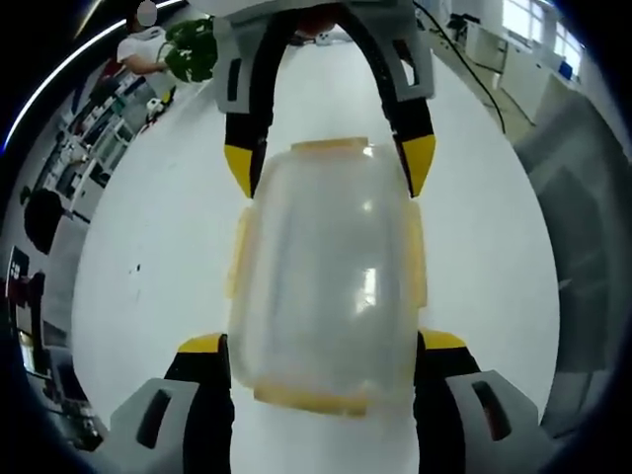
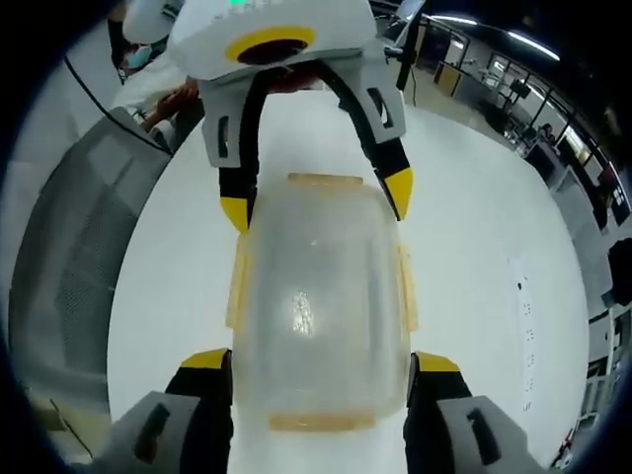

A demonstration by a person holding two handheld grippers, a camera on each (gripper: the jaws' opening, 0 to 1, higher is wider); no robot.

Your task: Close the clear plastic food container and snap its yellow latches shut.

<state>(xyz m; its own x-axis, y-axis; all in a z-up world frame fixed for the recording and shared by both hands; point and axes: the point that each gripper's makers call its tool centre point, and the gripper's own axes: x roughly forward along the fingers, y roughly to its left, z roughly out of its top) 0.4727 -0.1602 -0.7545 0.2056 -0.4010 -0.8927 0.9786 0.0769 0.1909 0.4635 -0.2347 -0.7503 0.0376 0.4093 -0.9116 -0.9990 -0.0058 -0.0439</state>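
The clear rectangular plastic food container [image 1: 326, 281] with its lid on and pale yellow latches [image 1: 241, 252] along the edges lies on the white worktop [image 1: 148, 267]. The left gripper [image 1: 322, 348] has its yellow-tipped fingers [image 1: 202, 346] clamped on one end of the container. At the container's opposite end, the right gripper [image 2: 322, 361] fingers [image 2: 434, 363] grip it the same way.

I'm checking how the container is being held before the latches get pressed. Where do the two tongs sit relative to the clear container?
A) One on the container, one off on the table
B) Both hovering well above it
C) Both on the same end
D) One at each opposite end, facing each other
D: the left tongs straddle the near end of the clear container while the right tongs straddle its far end.
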